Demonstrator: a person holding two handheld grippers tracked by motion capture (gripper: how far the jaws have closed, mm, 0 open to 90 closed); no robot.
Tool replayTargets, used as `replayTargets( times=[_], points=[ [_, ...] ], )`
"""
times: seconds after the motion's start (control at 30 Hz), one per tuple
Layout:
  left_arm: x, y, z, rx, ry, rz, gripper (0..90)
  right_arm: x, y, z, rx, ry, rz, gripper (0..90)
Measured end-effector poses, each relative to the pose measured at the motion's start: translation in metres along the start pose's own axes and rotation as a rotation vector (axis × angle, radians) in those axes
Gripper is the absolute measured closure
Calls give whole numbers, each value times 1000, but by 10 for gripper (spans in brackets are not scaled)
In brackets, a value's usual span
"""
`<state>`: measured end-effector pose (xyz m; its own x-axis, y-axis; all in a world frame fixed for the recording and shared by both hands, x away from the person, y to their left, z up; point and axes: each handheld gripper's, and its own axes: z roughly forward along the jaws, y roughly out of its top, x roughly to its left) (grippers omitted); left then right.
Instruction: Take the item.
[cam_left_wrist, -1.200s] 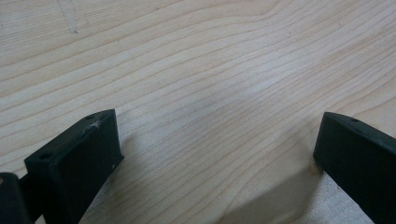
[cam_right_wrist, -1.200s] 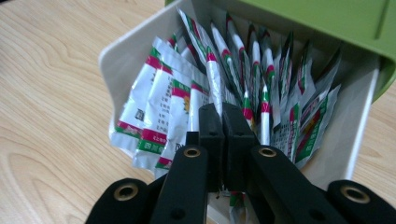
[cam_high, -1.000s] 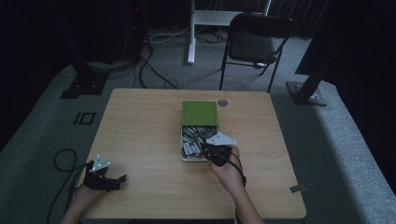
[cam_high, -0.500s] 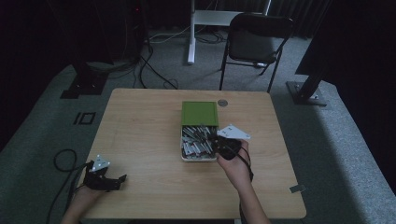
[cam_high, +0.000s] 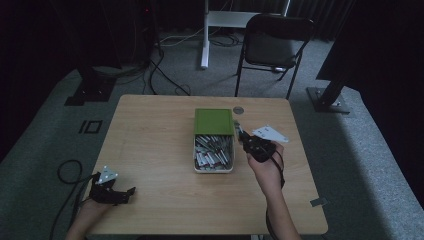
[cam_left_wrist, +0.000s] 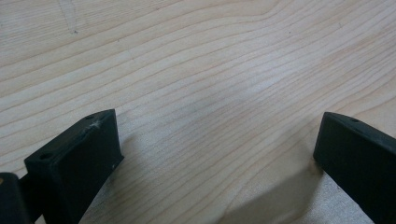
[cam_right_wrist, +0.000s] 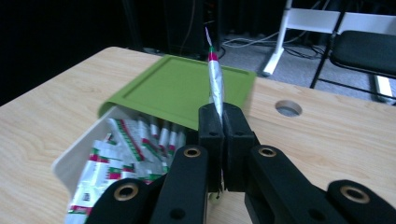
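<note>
A white box (cam_high: 213, 167) full of several silver sachets with red and green print (cam_right_wrist: 116, 154) sits mid-table, its green lid (cam_high: 214, 121) slid back over the far half. My right gripper (cam_high: 241, 135) hovers just right of the box, shut on one thin silver sachet (cam_right_wrist: 215, 79) that stands up edge-on between the pads. At the table's near left corner rests my left gripper (cam_high: 127, 191), open, its two black fingers (cam_left_wrist: 79, 158) wide apart over bare wood with nothing between them.
The wooden table (cam_high: 150, 150) has a round cable hole (cam_high: 238, 110) behind the lid. A black folding chair (cam_high: 275, 45) and a white desk leg (cam_high: 205, 35) stand beyond the far edge. A cable loop (cam_high: 67, 172) hangs off the table's left.
My right gripper has lifted out of the box and moved right and away, carrying the sachet. The left gripper has stayed put.
</note>
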<state>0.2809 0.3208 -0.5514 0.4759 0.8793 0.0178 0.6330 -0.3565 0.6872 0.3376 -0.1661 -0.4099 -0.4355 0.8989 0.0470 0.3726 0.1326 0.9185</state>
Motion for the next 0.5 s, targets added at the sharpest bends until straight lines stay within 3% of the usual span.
replayTargets(
  times=[0.17,0.5],
  points=[
    [0,0,0,-1,0,0,14,-13,-10,3,16,-30,33,886],
    [0,0,0,0,0,-1,14,-27,-41,21,72,-41,108,886]
  ],
)
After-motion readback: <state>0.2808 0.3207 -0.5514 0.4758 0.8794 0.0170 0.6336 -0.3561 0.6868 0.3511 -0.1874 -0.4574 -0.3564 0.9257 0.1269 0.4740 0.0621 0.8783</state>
